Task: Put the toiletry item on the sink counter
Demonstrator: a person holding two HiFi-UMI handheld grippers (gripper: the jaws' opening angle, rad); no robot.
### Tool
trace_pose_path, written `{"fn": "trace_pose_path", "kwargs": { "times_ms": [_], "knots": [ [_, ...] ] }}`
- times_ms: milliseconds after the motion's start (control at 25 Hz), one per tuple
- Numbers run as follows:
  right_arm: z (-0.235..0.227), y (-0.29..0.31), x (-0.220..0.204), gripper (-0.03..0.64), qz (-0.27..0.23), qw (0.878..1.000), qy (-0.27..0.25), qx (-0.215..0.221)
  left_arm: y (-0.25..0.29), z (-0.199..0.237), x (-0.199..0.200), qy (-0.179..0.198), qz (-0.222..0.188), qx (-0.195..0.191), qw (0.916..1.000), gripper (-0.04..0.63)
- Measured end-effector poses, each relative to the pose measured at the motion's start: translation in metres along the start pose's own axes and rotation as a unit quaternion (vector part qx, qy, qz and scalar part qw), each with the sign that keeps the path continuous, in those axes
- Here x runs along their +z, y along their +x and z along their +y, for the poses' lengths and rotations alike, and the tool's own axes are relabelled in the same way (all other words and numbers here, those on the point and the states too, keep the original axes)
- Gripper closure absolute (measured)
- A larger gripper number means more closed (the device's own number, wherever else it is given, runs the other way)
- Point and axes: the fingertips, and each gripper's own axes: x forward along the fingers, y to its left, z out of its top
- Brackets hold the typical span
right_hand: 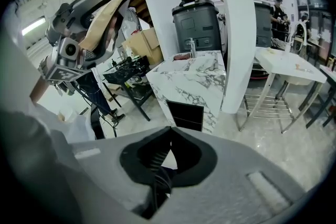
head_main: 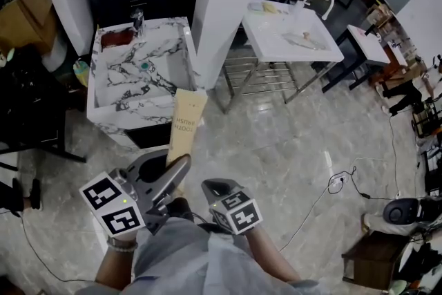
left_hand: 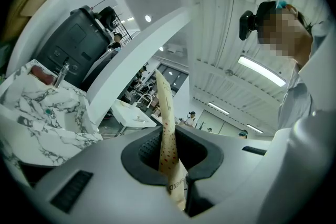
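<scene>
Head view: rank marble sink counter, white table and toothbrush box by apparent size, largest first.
1. marble sink counter: largest.
2. white table: somewhat smaller.
3. toothbrush box: clearly smallest, even though it sits in the left tool, nearer the camera, which makes it look bigger.

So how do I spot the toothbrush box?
Find the black-veined marble sink counter in the head view. Just in front of its near right corner, a long, flat toothbrush box sticks out of the left gripper, which is shut on it. Its neighbours are white or grey; it alone is tan with dark letters.
</scene>
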Motion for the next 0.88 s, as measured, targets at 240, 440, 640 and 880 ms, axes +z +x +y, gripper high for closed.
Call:
{"fn": "trace_pose_path", "kwargs": {
  "times_ms": [240,440,640,880],
  "knots": [
    [-0.019,0.022,0.026,0.618,-0.002,1.0,0.001,0.001,0.015,0.034,0.014,-0.001,0.007,0.005,1.0,0.552],
    [-0.033,0.036,0.039,0.62,-0.002,1.0,0.009,-0.001,0.023,0.055,0.024,-0.003,0.008,0.008,0.9999,0.551],
    [-0.041,0.044,0.051,0.62,0.002,1.0,0.003,-0.001,0.027,0.075,0.03,-0.004,0.003,0.02,0.9998,0.551],
    [-0.046,0.046,0.057,0.62,-0.002,1.0,0.011,-0.001,0.024,0.084,0.031,-0.007,-0.004,0.024,0.9997,0.551]
  ]
}}
